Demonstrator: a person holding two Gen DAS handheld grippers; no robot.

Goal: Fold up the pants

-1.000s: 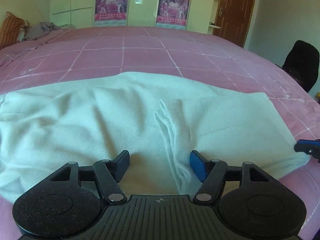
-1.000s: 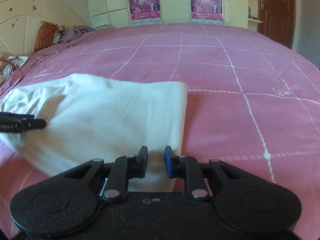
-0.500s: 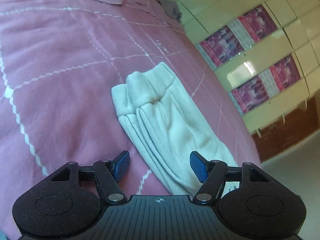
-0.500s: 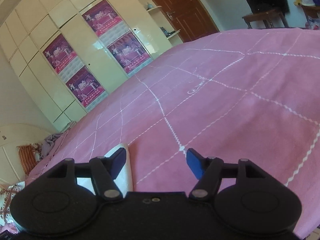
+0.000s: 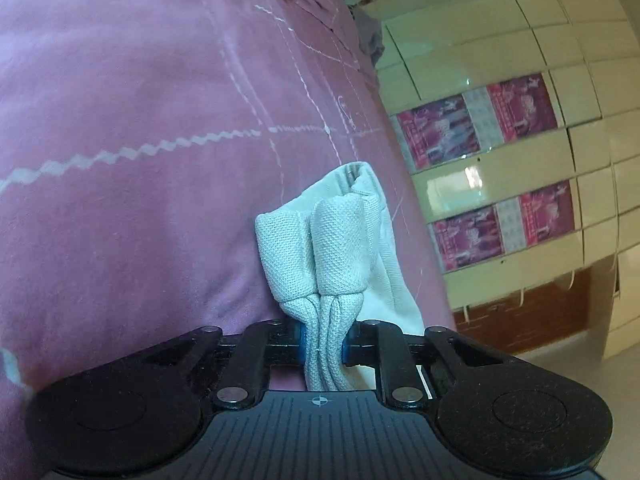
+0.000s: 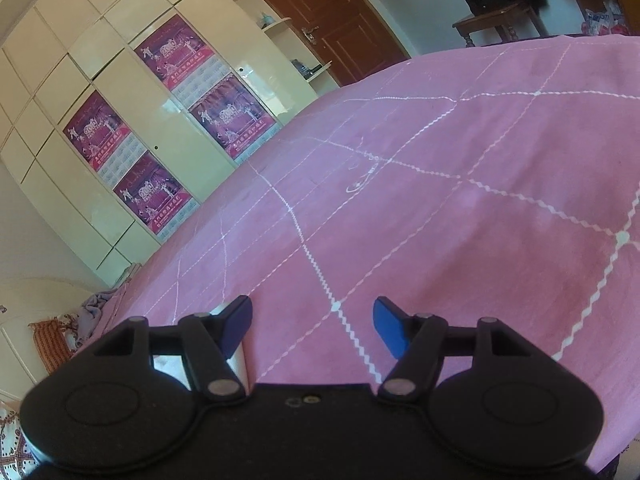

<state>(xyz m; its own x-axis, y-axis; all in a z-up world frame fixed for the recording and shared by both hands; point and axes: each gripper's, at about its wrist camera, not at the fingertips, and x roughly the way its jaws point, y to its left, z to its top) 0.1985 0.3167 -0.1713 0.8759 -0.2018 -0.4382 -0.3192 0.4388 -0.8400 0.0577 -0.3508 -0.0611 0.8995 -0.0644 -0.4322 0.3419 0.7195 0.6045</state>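
White knit pants [image 5: 340, 240]: on pink bed [image 5: 140, 160], bunched end now pinched in left gripper [image 5: 323, 346], whose jaws have just closed from wide on bare fabric. Right gripper [image 6: 312, 326]: jaws apart, just widened, empty; pants edge beside its left finger. Judged: one end secured, fold lift pending.

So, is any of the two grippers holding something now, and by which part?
The left gripper is shut on the white pants, pinching a bunched end of the fabric. The right gripper is open, with nothing between its fingers.
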